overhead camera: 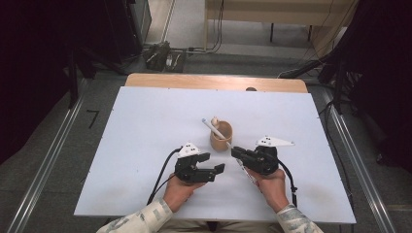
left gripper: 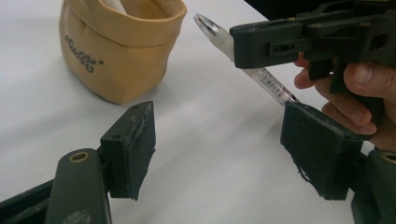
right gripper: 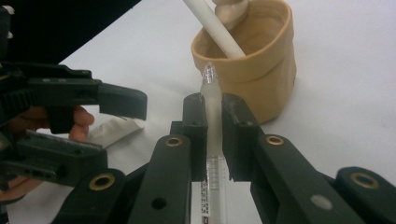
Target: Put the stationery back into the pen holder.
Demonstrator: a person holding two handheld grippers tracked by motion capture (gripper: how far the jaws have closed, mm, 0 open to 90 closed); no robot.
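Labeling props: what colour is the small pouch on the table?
Tan-yellow pouch with dark lettering on its side; left gripper view shows it best.

Pen (right gripper: pixel 214 140) barrel: its middle is covered by the clamping jaws; its lower end is cut off by the bottom edge.
Pouch (left gripper: pixel 116 44) lettering: too blurred to read.
Pouch contents: a white stick (right gripper: pixel 210 25) is cut off by the top edge.

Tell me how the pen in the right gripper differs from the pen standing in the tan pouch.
The clamped pen has a translucent, frosted barrel with a barcode label; the pouch pen is opaque white. The clamped pen is gripped by the right gripper, outside the tan pouch; the pouch pen leans inside it, free of both grippers. Both are slim and pale.
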